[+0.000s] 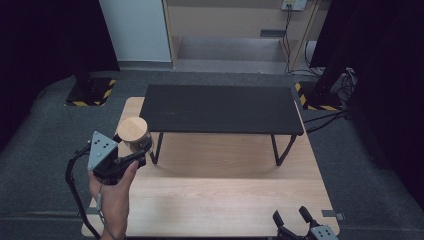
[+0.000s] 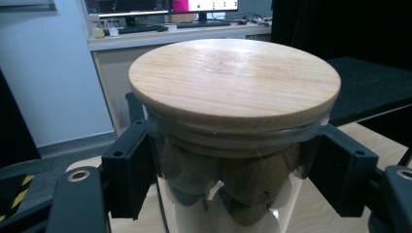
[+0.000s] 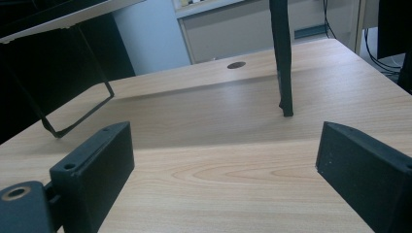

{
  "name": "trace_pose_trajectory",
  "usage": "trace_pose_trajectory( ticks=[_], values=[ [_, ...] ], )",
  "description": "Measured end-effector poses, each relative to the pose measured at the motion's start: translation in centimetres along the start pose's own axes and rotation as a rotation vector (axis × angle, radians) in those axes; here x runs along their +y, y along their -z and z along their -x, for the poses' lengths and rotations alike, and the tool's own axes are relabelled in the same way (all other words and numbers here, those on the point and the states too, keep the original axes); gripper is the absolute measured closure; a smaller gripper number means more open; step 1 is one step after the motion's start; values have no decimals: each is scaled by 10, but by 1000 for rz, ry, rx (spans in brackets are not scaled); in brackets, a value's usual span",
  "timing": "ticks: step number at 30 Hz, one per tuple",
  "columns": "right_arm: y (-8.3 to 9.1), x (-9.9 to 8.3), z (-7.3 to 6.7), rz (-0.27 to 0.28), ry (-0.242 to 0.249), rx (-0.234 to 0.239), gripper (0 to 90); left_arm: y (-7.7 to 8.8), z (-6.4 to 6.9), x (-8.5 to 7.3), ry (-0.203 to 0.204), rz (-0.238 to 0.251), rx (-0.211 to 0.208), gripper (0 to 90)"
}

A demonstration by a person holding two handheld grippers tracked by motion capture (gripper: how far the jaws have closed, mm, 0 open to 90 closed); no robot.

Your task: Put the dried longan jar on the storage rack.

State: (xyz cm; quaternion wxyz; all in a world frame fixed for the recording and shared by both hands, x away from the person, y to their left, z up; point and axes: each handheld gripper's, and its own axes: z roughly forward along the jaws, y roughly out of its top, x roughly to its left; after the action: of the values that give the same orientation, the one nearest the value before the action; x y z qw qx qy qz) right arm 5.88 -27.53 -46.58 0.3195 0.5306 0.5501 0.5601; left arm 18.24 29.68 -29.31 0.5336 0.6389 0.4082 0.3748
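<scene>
Near the left edge of the pale wood-grain table (image 1: 225, 195), by its far-left corner, the left gripper (image 1: 136, 152) is clenched on a clear glass jar (image 1: 135, 136) with a round, flat wooden lid (image 1: 132, 129); in the high view the jar sits just beside the left end of a low, matte black shelf (image 1: 220, 107) that stands on thin bent metal legs (image 1: 157, 148). The person's left hand (image 1: 112, 192) comes in from the near edge, wrist fairly straight, fingers wrapped around the gripper's body beneath its grey three-cornered plate (image 1: 100, 149), the jaws pointing away from the person toward the shelf. The left gripper view adds what the high view cannot: the lid (image 2: 234, 80) shows fine straight bamboo-like grain and a thin rim, the glass wall of the jar (image 2: 228, 194) is smooth and see-through, and inside lie rounded, brown, rough-skinned lumps (image 2: 252, 187), with the two blocky black jaws pressed against the glass on either side just under the lid. At the near-right corner of the table, the right gripper (image 1: 292, 216) rests low with its jaws released and spread wide apart, nothing between them. The right gripper view looks level across the smooth tabletop (image 3: 218, 170), showing a small round hole (image 3: 236, 65) in the wood and the underside and slim legs (image 3: 283, 58) of the shelf.
</scene>
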Motion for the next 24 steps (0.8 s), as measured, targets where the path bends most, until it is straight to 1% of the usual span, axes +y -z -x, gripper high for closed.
trace_pose_trajectory(
  ticks=[6,8,11,15,20,21,23,24],
  values=[
    [1,1,1,2,-2,-5,68,-16,-3,15,-3,0,-9,244],
    [1,1,2,5,-2,-8,68,-21,-3,19,-5,1,-4,244],
    [2,2,3,7,-2,-13,69,-30,-6,24,6,3,-12,244],
    [3,2,5,10,-2,-20,69,-43,-8,29,11,4,-19,244],
    [5,1,7,11,-7,-30,69,-54,-10,33,5,1,-17,244],
    [6,0,7,13,-8,-34,69,-58,-9,35,-2,-2,-11,244],
    [6,0,8,13,-9,-37,69,-61,-10,36,0,-4,-13,244],
    [6,0,8,13,-8,-37,69,-65,-12,37,6,-8,-18,244]
  ],
)
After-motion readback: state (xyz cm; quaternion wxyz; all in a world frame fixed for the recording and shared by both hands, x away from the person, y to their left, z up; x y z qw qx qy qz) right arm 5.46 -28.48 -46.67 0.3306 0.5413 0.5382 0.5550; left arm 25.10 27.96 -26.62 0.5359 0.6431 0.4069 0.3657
